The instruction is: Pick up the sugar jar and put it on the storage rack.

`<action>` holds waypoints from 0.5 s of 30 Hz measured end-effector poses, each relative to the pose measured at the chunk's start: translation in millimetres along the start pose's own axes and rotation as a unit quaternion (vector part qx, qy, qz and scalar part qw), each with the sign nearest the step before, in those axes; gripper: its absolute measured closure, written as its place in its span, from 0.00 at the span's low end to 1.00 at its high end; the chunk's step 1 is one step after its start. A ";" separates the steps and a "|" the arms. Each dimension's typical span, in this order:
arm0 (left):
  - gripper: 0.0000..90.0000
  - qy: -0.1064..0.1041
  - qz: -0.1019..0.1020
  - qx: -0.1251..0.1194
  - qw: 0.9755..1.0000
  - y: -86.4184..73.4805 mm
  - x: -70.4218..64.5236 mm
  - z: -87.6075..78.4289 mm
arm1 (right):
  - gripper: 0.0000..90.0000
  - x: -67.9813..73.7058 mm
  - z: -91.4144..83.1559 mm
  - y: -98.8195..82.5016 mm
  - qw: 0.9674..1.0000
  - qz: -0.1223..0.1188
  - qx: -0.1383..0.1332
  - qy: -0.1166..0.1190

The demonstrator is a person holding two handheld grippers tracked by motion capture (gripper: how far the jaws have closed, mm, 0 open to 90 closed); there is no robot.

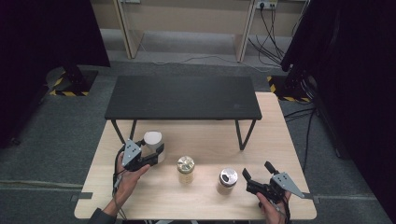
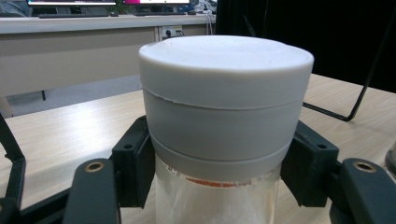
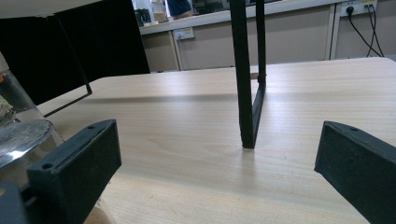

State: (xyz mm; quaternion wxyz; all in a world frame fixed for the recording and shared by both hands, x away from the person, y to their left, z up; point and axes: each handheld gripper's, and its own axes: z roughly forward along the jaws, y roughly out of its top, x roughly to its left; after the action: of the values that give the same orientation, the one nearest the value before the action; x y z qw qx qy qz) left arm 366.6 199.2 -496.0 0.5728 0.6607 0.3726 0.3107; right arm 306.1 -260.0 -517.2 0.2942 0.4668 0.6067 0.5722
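A clear jar with a thick white lid (image 1: pixel 153 138) stands on the left side of the wooden table (image 1: pixel 201 198). My left gripper (image 1: pixel 152 148) is shut on it, and in the left gripper view the black pads (image 2: pixel 135 163) press both sides of the jar (image 2: pixel 226 93) just below its lid; the gripper's midpoint (image 2: pixel 224 170) falls on the jar. A gold-lidded jar (image 1: pixel 186 169) stands mid-table and a silver-lidded jar (image 1: pixel 227 180) to its right. Just right of the silver jar, my right gripper (image 1: pixel 257 169) is open and holds nothing (image 3: pixel 219 158). The silver lid (image 3: pixel 18 135) shows at the left edge of the right gripper view.
A low black shelf (image 1: pixel 182 98) on thin legs spans the far half of the table; one of its legs (image 3: pixel 247 93) stands ahead of the right gripper. Bare wood lies between the jars and the front edge. Cables and dark curtains surround the table.
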 end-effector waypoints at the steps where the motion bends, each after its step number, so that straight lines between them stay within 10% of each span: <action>1: 0.39 0.001 0.000 0.001 1.000 0.5 0.0 -0.9 | 0.01 0.0 0.0 0.0 1.000 0.000 0.000 0.000; 15: 0.39 -0.014 -0.001 -0.007 1.000 19.7 -8.7 -14.7 | 0.01 -0.4 -0.3 0.2 1.000 0.000 -0.002 -0.002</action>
State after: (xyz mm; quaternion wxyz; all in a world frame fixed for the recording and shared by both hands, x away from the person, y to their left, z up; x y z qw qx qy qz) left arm 352.4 198.3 -474.1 0.5831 0.6605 0.3630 0.3032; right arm 306.0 -260.6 -517.1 0.2962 0.4669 0.6053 0.5726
